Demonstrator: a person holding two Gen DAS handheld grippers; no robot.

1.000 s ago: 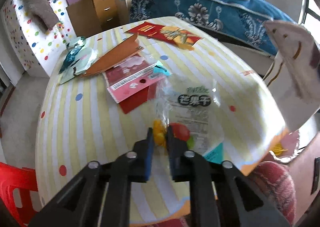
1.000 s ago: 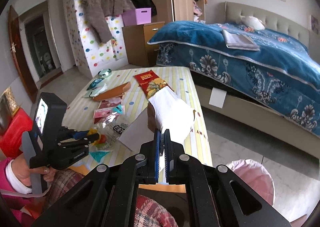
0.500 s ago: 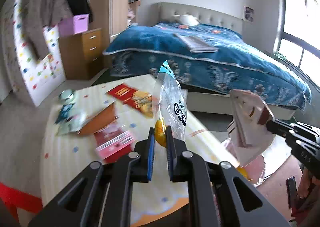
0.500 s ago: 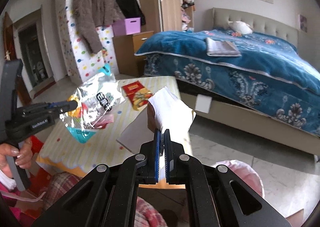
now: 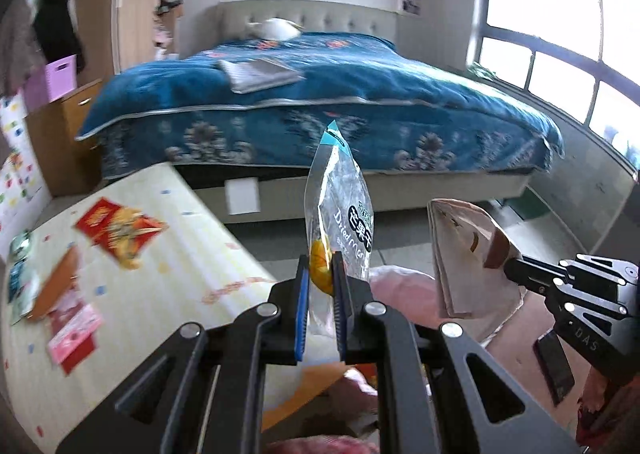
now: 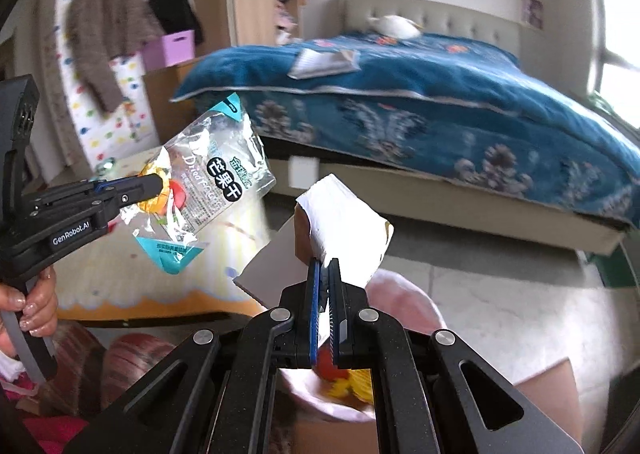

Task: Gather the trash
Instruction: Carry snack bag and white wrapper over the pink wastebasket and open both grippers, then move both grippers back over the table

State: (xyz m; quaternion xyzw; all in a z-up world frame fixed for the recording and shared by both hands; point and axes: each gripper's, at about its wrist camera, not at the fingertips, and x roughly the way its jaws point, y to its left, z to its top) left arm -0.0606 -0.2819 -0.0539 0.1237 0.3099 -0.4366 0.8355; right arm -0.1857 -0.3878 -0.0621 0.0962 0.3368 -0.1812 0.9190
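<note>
My left gripper (image 5: 320, 278) is shut on a clear dried-mango bag (image 5: 340, 206) and holds it upright in the air, off the table. The same bag (image 6: 212, 182) shows in the right wrist view, left of centre. My right gripper (image 6: 325, 274) is shut on a white and brown paper bag (image 6: 344, 222), also seen in the left wrist view (image 5: 464, 254). Both hang over a pink-lined trash bin (image 6: 404, 294), whose pink liner (image 5: 396, 282) shows below the mango bag. More wrappers lie on the striped table (image 5: 168, 286): a red packet (image 5: 120, 230) and a pink one (image 5: 76, 334).
A bed with a blue cover (image 5: 320, 94) stands behind. A wooden dresser (image 5: 60, 126) with a purple box is at the far left. A cardboard box (image 6: 540, 386) sits by the bin. The person's lap is below the grippers.
My left gripper has lifted the mango bag off the table and swung it right, towards the bin. The right gripper has kept hold of the paper bag and shifted a little right.
</note>
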